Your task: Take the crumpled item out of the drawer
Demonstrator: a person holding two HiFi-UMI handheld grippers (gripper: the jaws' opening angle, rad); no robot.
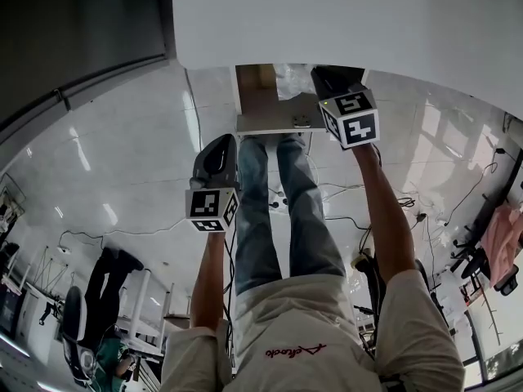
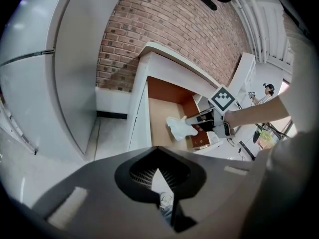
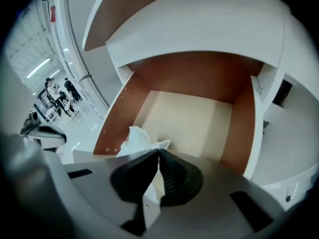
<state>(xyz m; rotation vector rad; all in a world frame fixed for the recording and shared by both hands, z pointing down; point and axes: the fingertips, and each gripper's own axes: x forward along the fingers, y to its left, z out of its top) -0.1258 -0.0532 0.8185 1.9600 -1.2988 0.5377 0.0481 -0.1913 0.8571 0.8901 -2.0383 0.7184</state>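
Observation:
The drawer (image 1: 274,124) stands pulled out of a white cabinet, with a pale floor (image 3: 194,118) and brown side walls. A white crumpled item (image 3: 135,140) hangs from my right gripper (image 3: 158,152), whose tips are shut on its edge. From the left gripper view, the same crumpled item (image 2: 178,127) dangles over the drawer floor (image 2: 158,123), just clear of it, held by the right gripper (image 2: 197,121). In the head view the right gripper (image 1: 331,78) is over the drawer. My left gripper (image 1: 219,149) hangs back to the left, shut on nothing (image 2: 158,171).
The white cabinet top (image 1: 343,15) overhangs the drawer. A brick wall (image 2: 164,24) rises behind it. My legs (image 1: 278,211) stand right in front of the drawer. Cables (image 1: 343,202) trail over the glossy floor; chairs and people are further off.

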